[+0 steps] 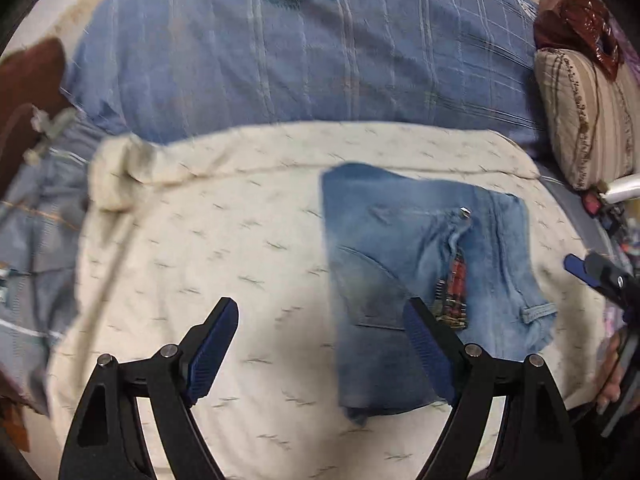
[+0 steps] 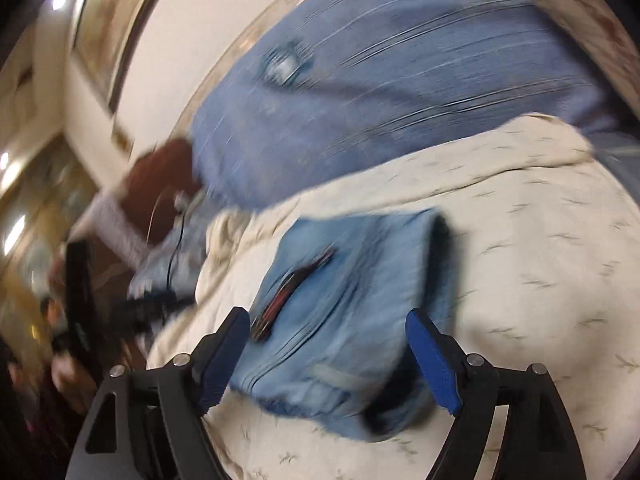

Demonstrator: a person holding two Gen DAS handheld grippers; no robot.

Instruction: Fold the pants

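While I hover, both my left tongs (image 1: pixel 326 350) and right tongs (image 2: pixel 328 356) gape empty, folded pants (image 1: pixel 432 280) on cream bedspread (image 1: pixel 224 248).

My left wrist camera looked down, close above the folded light-blue denim pants (image 1: pixel 432 280); my right wrist camera, tilted, shared them (image 2: pixel 344 320) from nearby.

Left of the folded jeans (image 1: pixel 432 276), bare cream sheet (image 1: pixel 224 248) gives my tongs free passage. Right of them, a striped pillow (image 1: pixel 588 120) blocks; beyond them, a bunched blue blanket (image 1: pixel 300 64).
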